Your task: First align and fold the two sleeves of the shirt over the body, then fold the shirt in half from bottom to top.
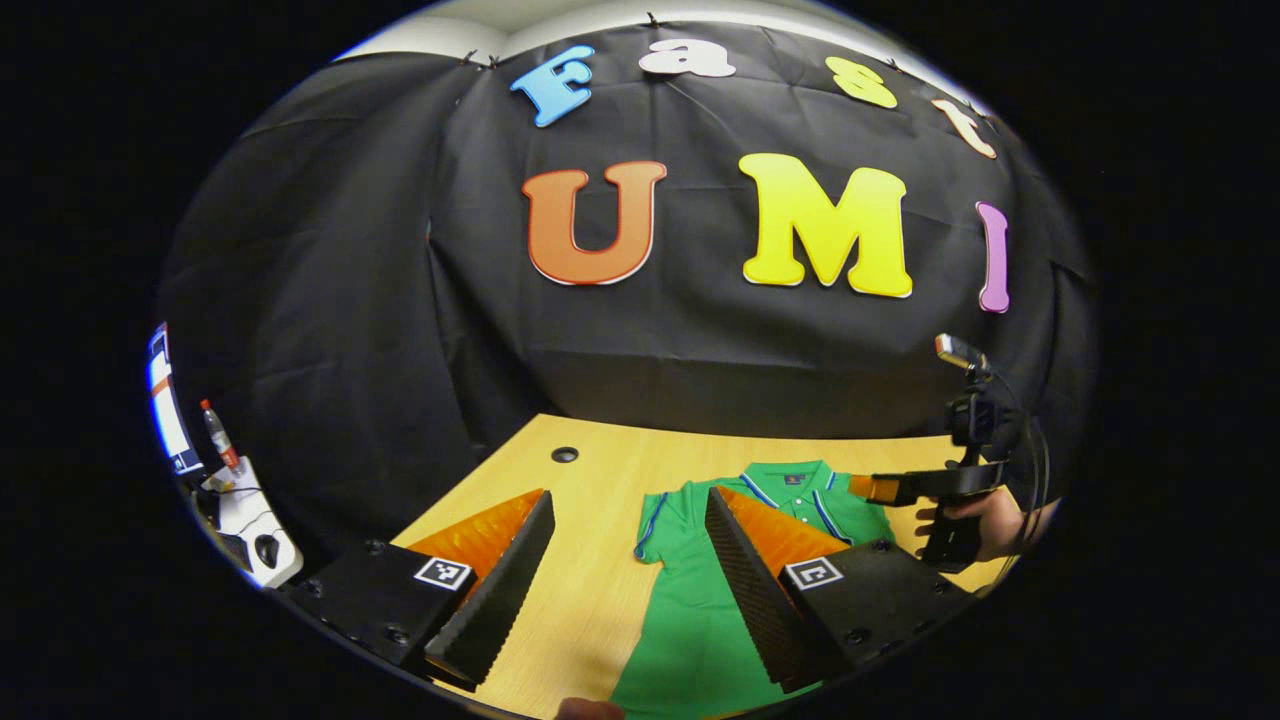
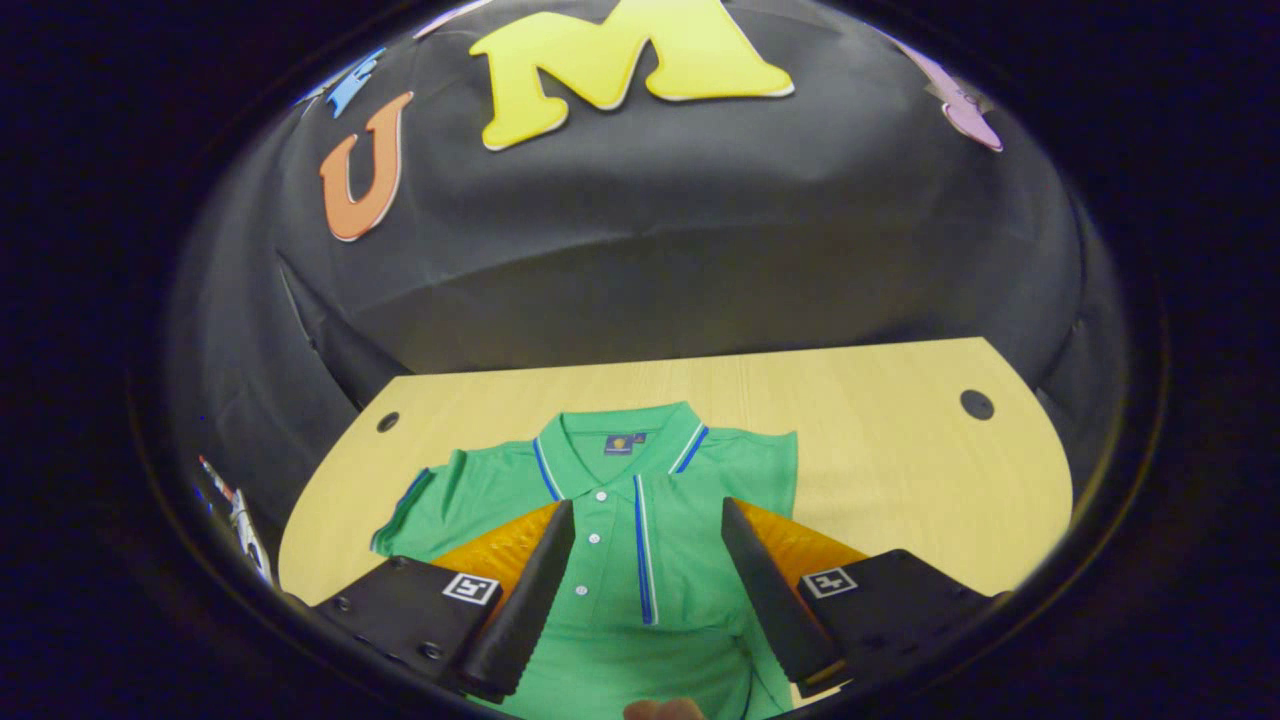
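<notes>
Shirt [image 2: 620, 520], green, lies flat, one sleeve tucked; both grippers gape empty.

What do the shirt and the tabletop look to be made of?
Shirt: soft knit fabric, probably cotton or a blend, matte green; it lies limp with small wrinkles, striped collar and button placket. Table: looks like light wood or wood-look laminate, smooth with a faint grain and a slight sheen; which one is unclear.

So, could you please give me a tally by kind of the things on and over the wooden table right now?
Green polo shirt: 1
Grippers: 2, the left gripper and the right gripper, both with fingers apart
Round holes in the table: 2, and
Total: 5
</notes>
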Action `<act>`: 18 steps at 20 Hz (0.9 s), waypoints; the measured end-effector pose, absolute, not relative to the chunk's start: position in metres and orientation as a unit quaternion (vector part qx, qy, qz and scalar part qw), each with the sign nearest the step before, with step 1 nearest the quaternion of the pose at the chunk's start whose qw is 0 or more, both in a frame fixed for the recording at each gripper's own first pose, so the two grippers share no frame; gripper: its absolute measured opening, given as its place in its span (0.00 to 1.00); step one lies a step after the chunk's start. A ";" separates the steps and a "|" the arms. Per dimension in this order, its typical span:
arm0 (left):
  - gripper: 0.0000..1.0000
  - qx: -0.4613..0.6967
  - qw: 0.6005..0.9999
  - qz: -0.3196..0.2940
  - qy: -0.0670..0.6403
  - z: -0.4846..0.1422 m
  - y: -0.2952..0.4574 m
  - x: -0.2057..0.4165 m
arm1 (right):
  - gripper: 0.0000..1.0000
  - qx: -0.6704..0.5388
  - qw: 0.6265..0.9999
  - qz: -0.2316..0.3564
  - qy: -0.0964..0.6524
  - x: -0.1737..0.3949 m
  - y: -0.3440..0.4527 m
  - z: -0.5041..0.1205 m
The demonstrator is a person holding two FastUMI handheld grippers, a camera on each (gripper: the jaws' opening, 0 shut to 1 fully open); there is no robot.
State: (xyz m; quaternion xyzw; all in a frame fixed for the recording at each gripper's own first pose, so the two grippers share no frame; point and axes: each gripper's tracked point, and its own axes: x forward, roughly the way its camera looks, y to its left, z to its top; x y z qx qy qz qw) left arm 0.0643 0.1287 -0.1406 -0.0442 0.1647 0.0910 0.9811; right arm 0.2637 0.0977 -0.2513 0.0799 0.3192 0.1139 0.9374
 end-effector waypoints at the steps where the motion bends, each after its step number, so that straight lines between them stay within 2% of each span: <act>1: 0.98 -0.053 0.983 0.064 0.165 -0.151 0.125 0.078 | 0.94 0.062 0.943 0.120 0.305 0.257 0.091 -0.235; 5: 0.98 -0.024 0.978 0.018 0.208 -0.215 0.134 0.125 | 0.94 0.030 0.957 0.130 0.258 0.215 0.064 -0.174; 6: 0.99 -0.022 0.976 0.009 0.216 -0.223 0.131 0.136 | 0.97 0.025 0.959 0.132 0.250 0.203 0.058 -0.164; 8: 0.98 -0.017 0.973 -0.004 0.230 -0.241 0.128 0.152 | 0.94 0.016 0.961 0.131 0.243 0.178 0.046 -0.149; 12: 0.98 -0.007 0.970 -0.007 0.245 -0.269 0.135 0.175 | 0.94 0.022 0.965 0.126 0.228 0.132 0.040 -0.127; 13: 0.98 -0.005 0.968 -0.006 0.253 -0.279 0.137 0.179 | 1.00 0.023 0.965 0.125 0.227 0.121 0.040 -0.124; 14: 0.98 -0.002 0.966 -0.004 0.260 -0.290 0.140 0.183 | 0.94 0.024 0.965 0.126 0.228 0.111 0.041 -0.123; 18: 0.98 0.014 0.955 -0.002 0.296 -0.329 0.153 0.194 | 0.97 0.005 0.966 0.112 0.234 0.085 0.032 -0.130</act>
